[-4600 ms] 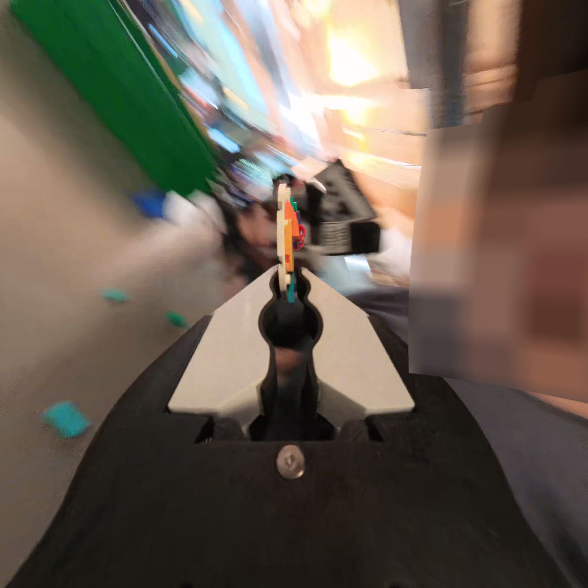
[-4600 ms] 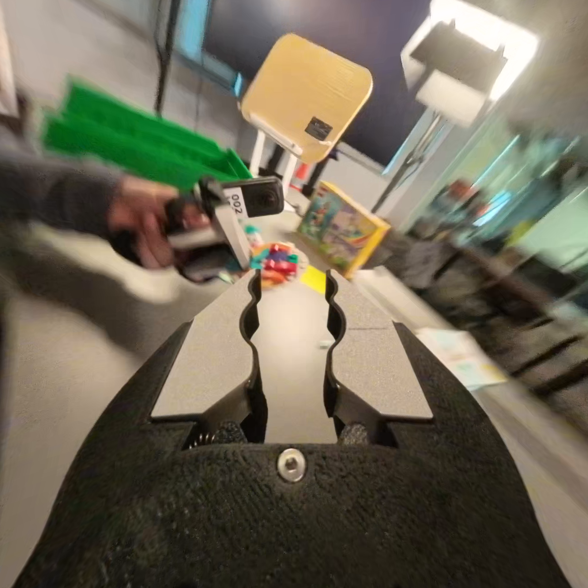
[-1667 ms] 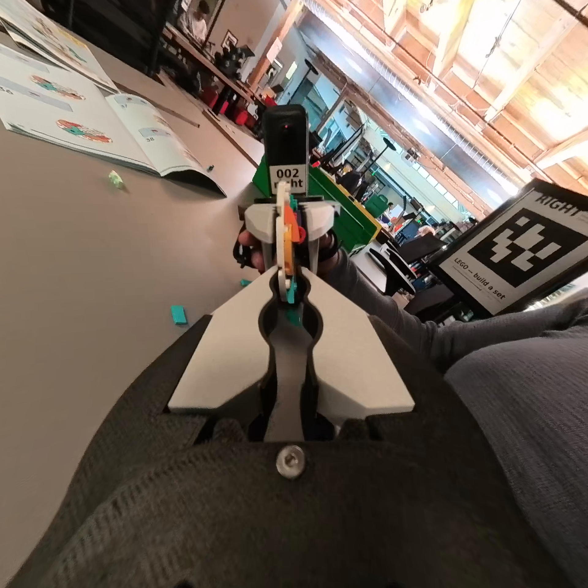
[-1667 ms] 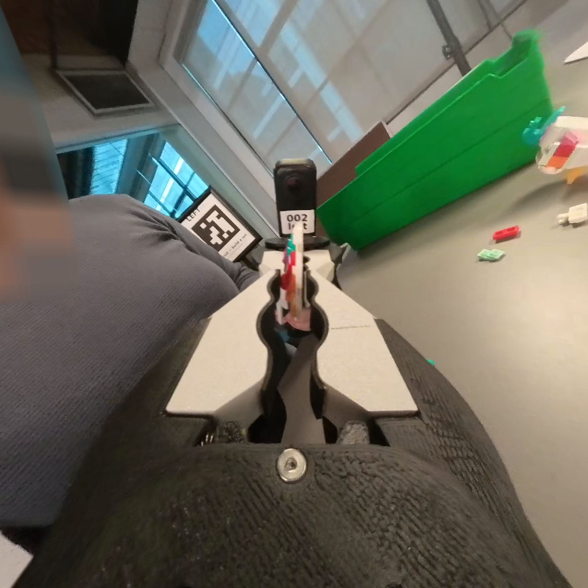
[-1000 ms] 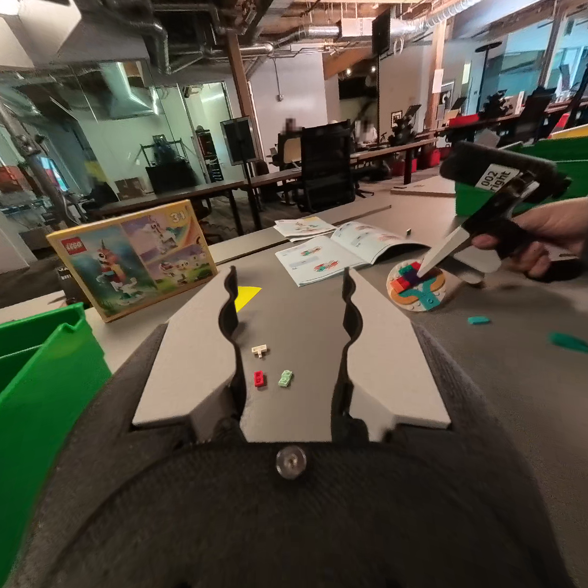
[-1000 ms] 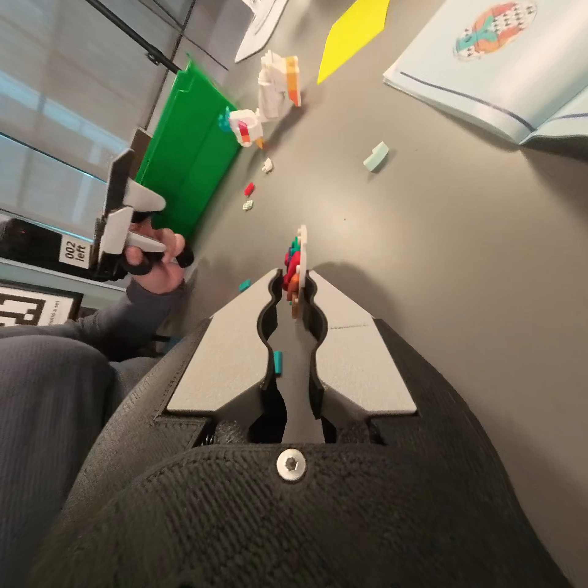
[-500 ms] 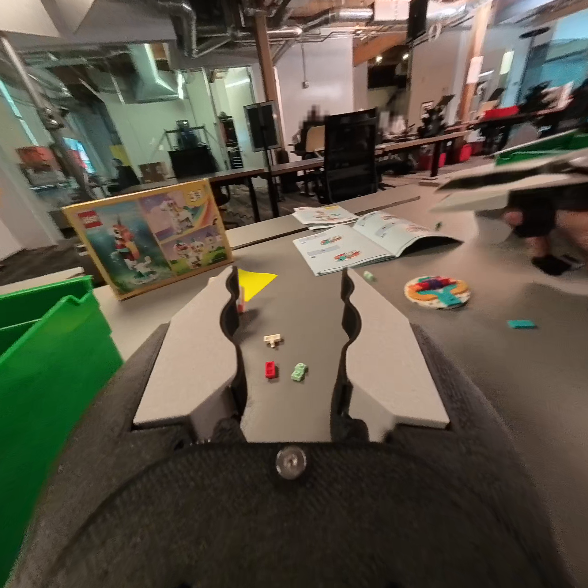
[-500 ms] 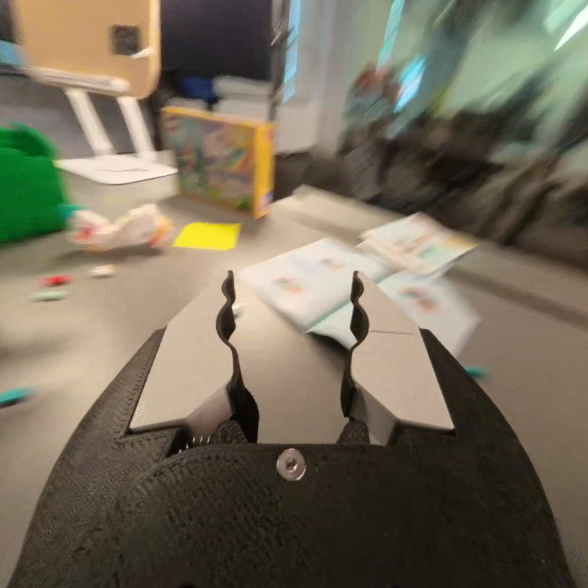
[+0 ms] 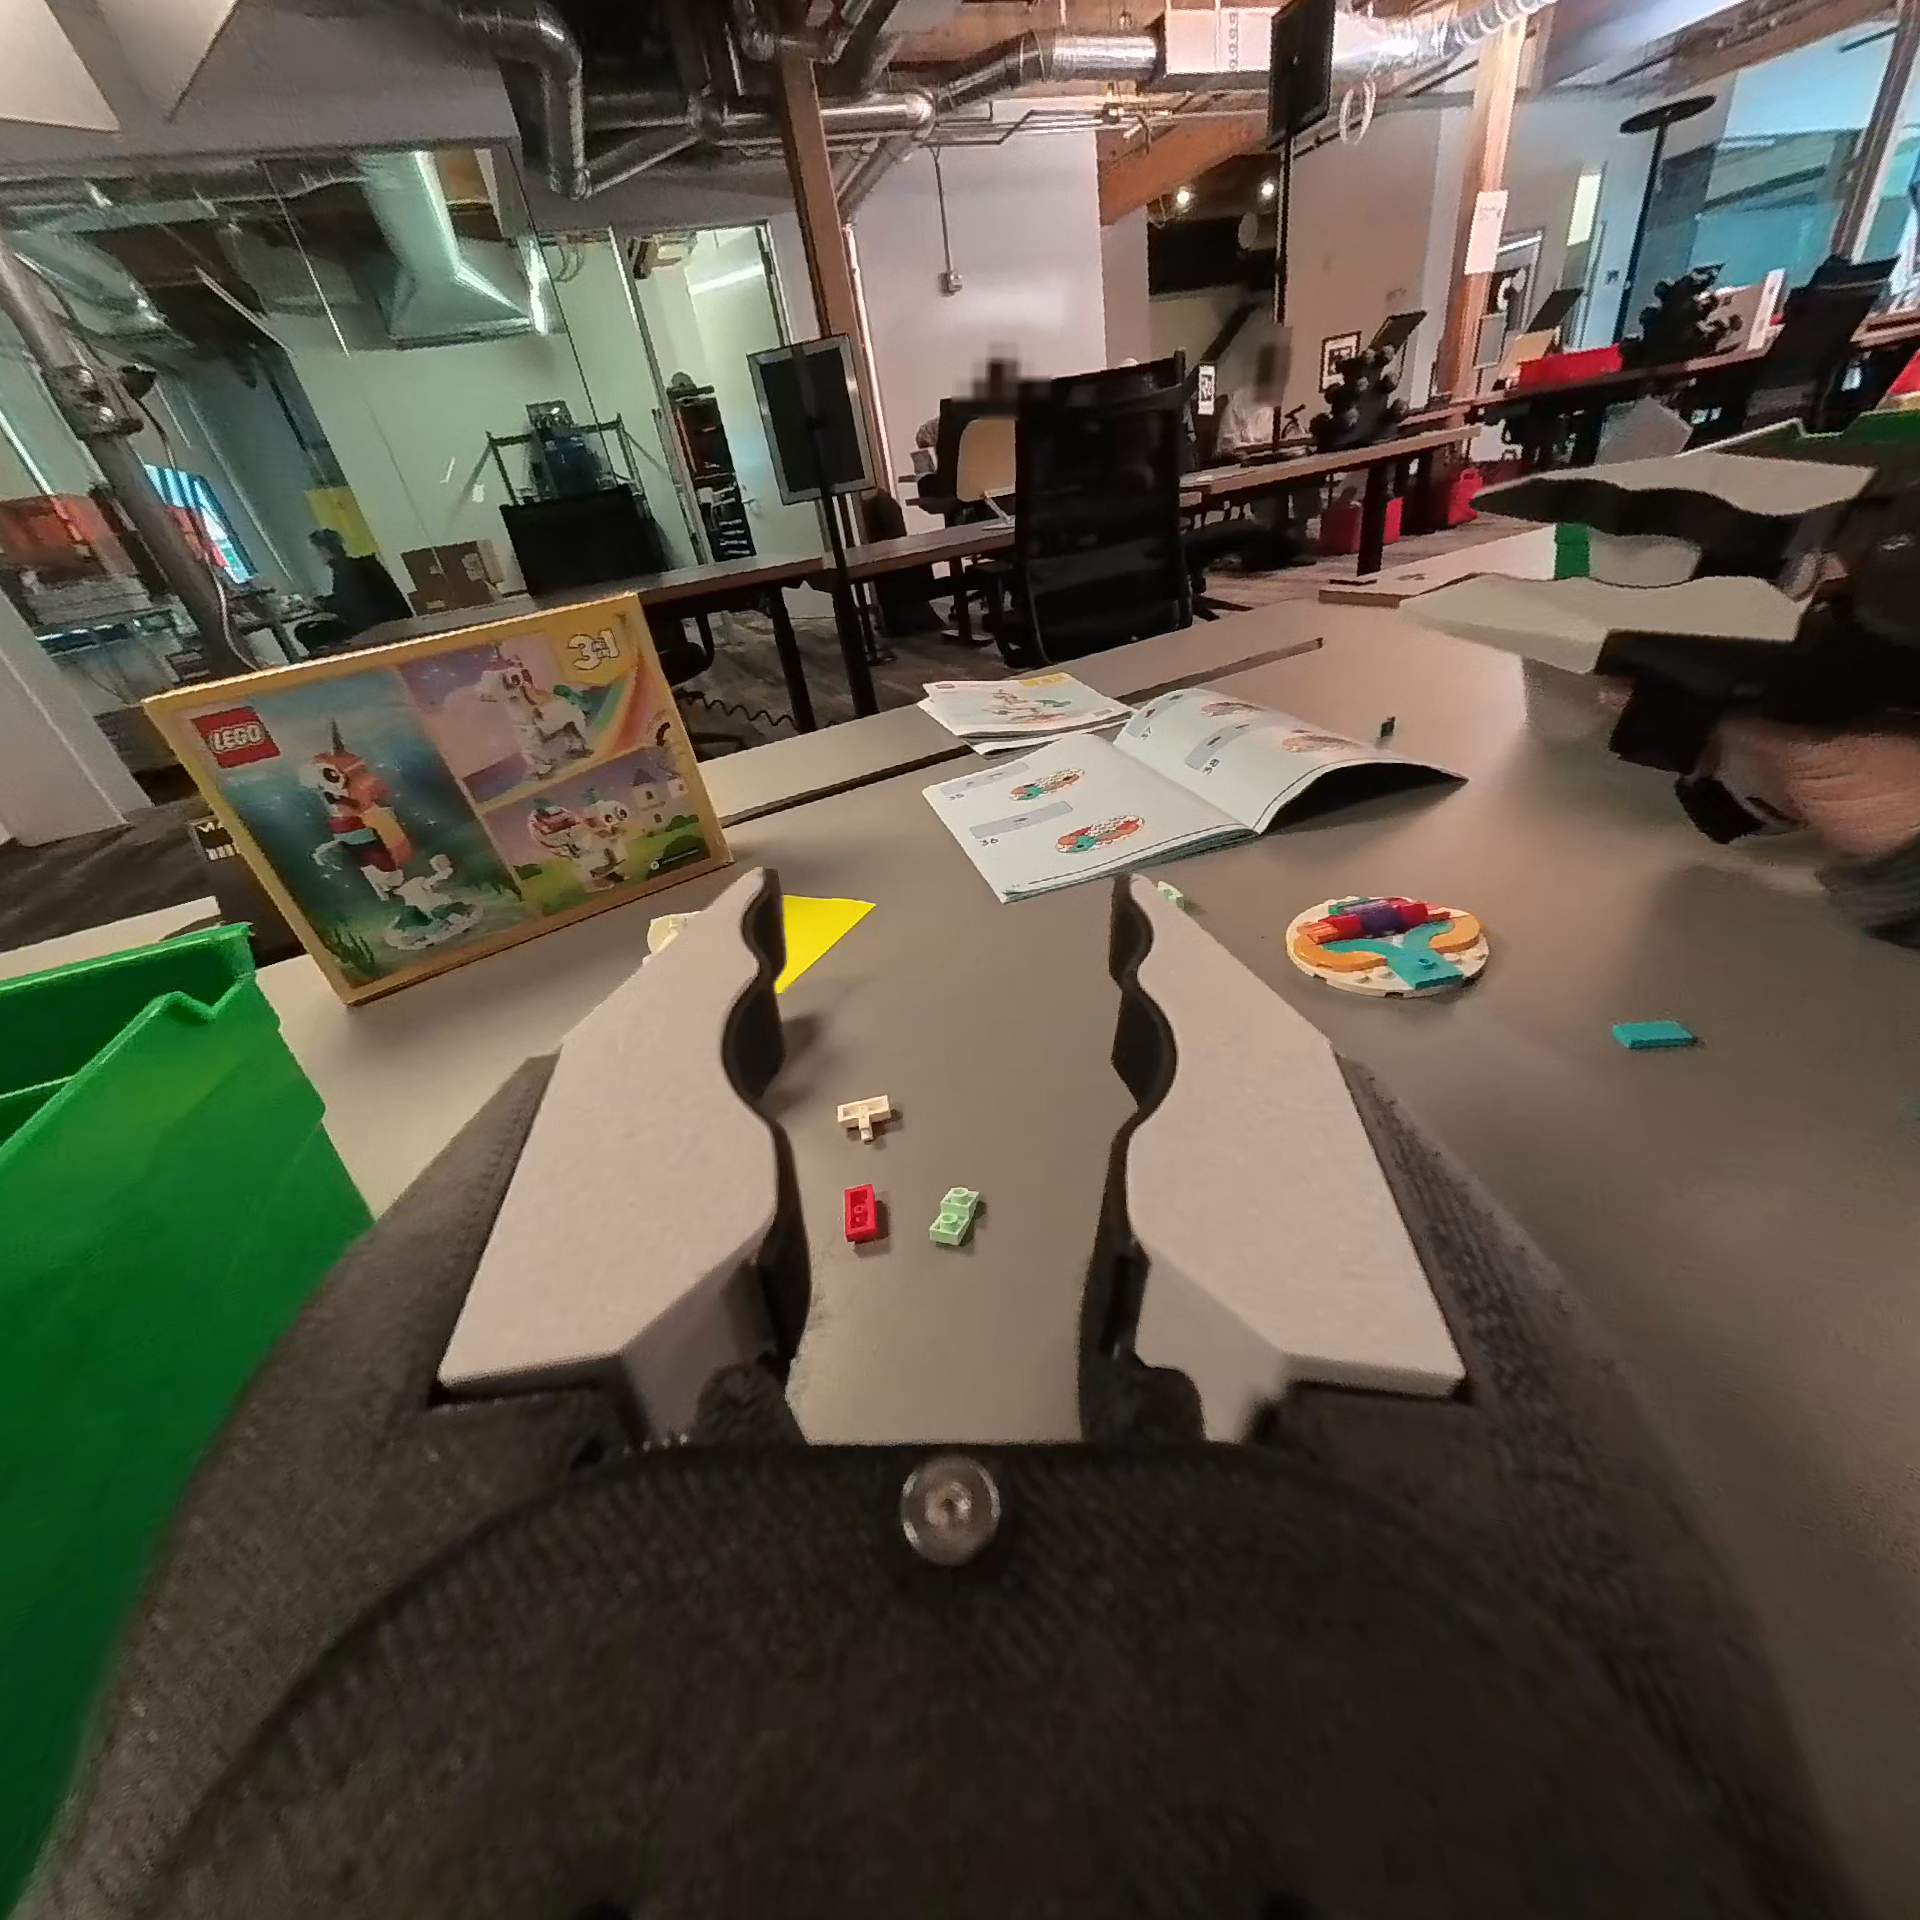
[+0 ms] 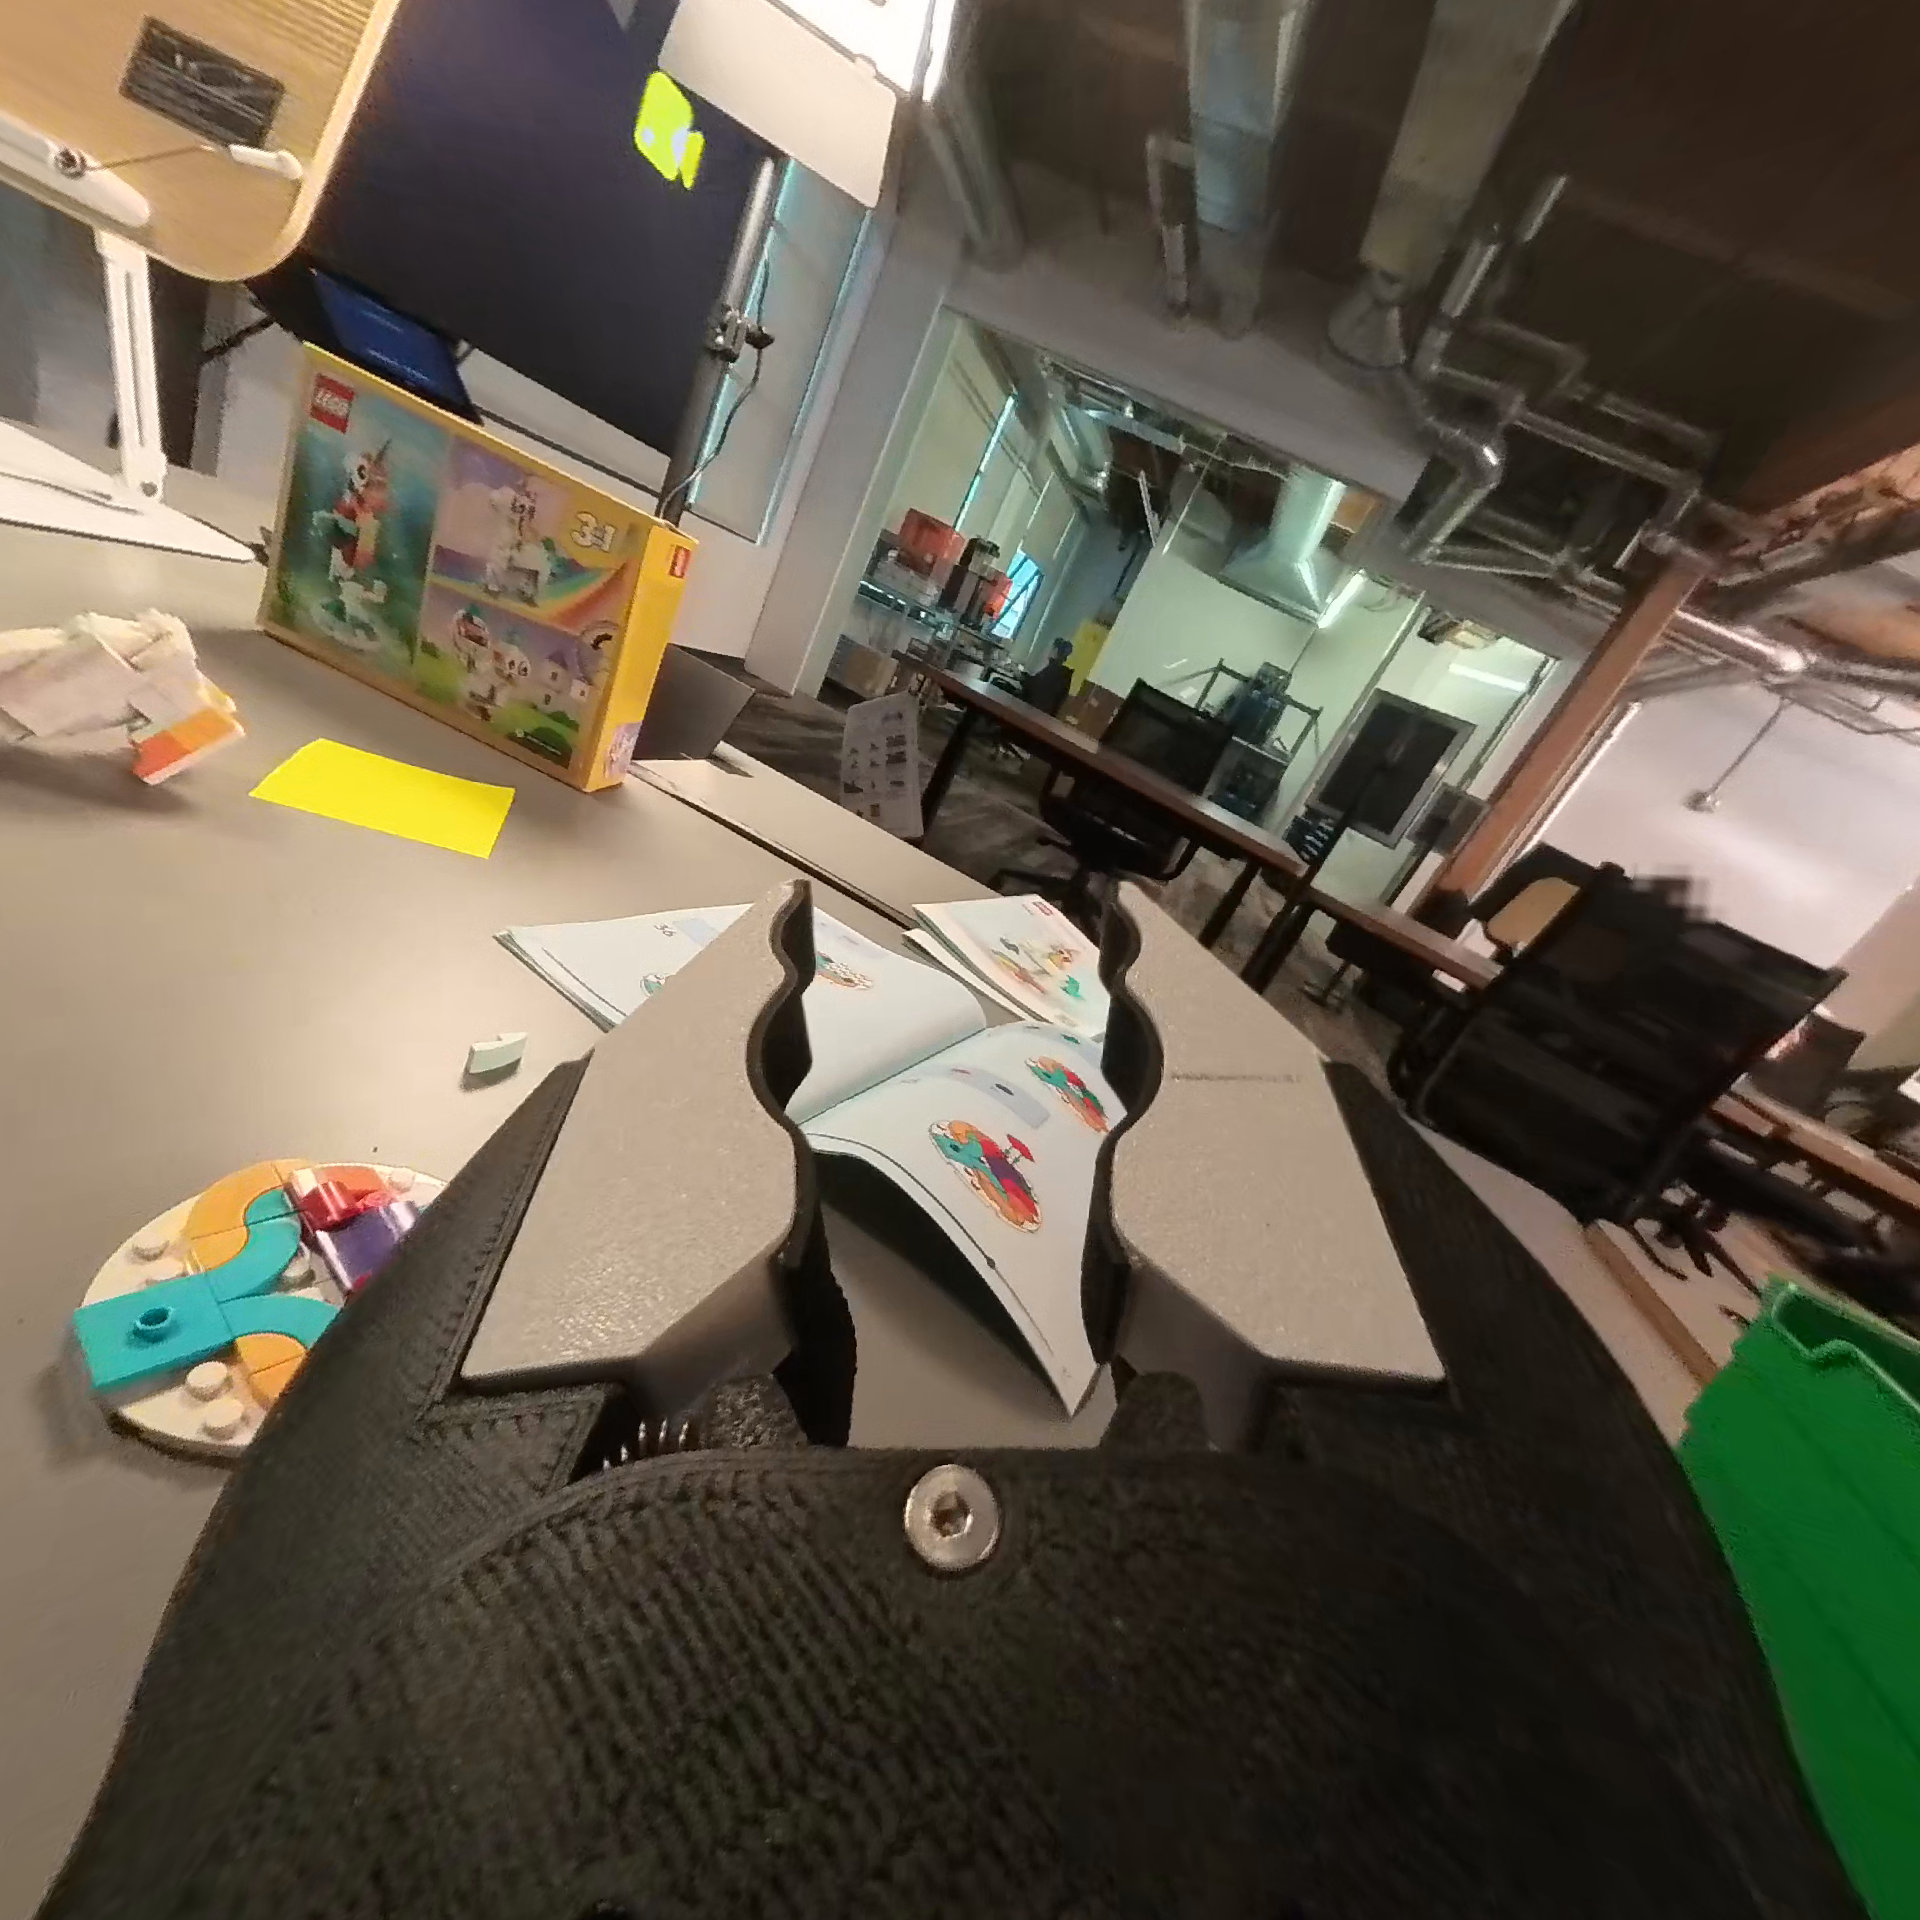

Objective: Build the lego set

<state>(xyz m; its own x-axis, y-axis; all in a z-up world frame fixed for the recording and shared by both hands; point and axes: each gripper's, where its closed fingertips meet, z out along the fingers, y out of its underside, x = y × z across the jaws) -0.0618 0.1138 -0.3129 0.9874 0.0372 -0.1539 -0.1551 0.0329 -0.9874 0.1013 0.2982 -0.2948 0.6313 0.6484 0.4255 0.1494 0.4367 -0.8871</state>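
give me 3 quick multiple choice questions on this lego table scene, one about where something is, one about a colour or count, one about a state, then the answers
1. Where does the round lego disc lie?
A. flat on the grey table
B. in the green bin
C. on the open booklet

2. How many loose small pieces show between the left gripper fingers?
A. one
B. three
C. five

3. What state is the right gripper in?
A. shut on the disc
B. shut on nothing
C. open and empty

Answers: 1 A, it rests flat on bare table near the open booklet. 2 B, a white piece, a red piece and a pale green piece. 3 C, its fingers stand apart with nothing between them.
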